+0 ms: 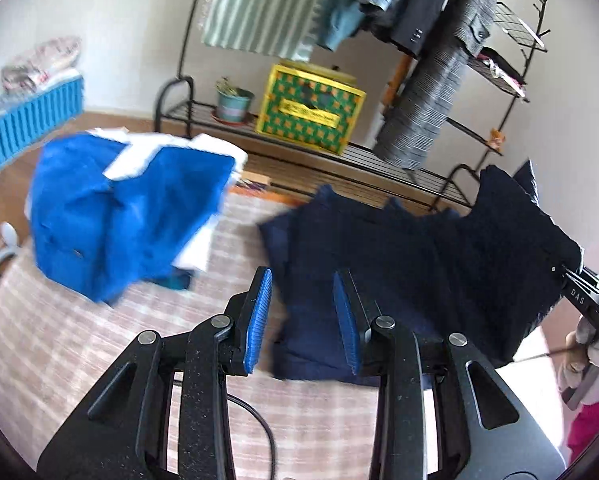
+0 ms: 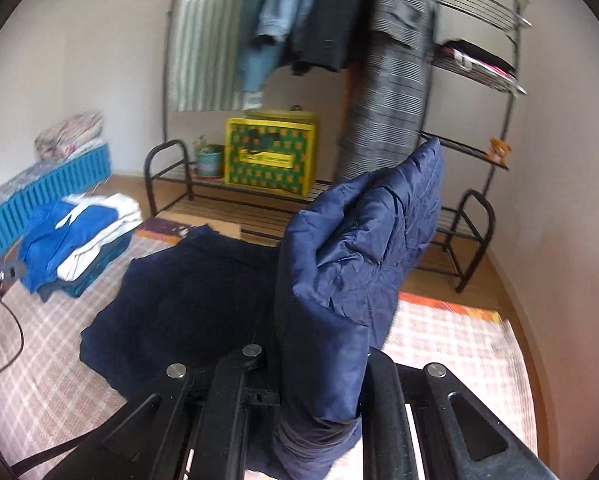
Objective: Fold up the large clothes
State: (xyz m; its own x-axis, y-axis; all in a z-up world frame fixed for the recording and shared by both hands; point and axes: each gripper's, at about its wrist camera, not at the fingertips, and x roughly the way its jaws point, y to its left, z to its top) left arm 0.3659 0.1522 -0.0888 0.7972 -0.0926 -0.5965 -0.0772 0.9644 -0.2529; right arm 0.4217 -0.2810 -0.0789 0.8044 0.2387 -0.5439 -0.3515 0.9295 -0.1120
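A large navy quilted jacket lies partly on the checked mat. My right gripper is shut on one edge and lifts it at the right. In the right wrist view the held fold of the jacket stands up between the fingers, and the rest of the jacket lies on the mat behind. My left gripper is open and empty, with blue pads, hovering just above the jacket's near left part.
A pile of folded blue and white clothes sits on the mat at the left, also in the right wrist view. Behind stand a black clothes rack with hanging garments, a yellow-green box and a potted plant. A black cable crosses the mat.
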